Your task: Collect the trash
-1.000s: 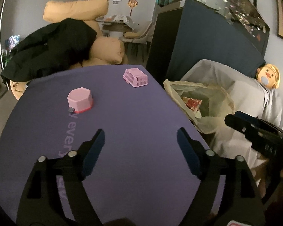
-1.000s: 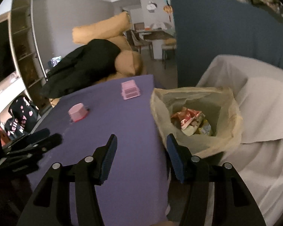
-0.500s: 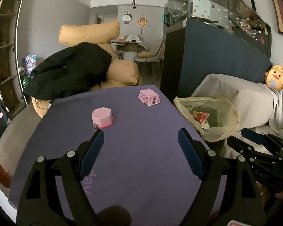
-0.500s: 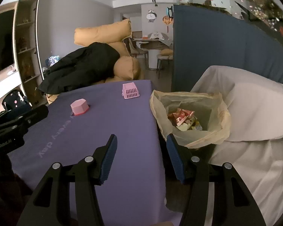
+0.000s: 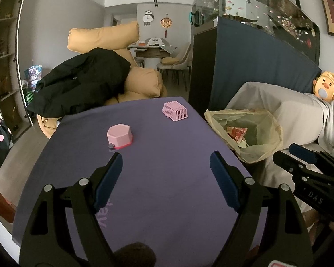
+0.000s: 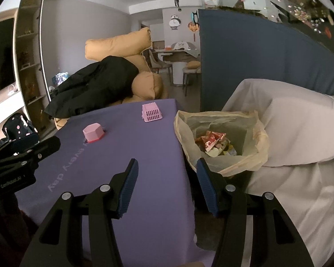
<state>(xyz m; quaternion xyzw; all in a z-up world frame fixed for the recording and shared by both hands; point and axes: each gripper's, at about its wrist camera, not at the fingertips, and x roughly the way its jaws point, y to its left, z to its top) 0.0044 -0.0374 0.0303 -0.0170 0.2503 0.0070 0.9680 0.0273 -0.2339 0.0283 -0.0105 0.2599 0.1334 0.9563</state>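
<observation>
The trash bag (image 6: 222, 142), wrappers inside, sits just ahead and right of the right gripper (image 6: 165, 187), whose jaws stand apart on nothing. From the left gripper (image 5: 165, 178), spread wide and empty over the purple table (image 5: 167, 200), the bag lies ahead-right.

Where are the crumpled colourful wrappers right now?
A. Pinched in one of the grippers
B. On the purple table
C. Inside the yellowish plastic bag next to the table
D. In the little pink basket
C: the red and yellow wrappers lie down inside the yellowish plastic bag, which sits beside the purple table, and both grippers are empty.
</observation>
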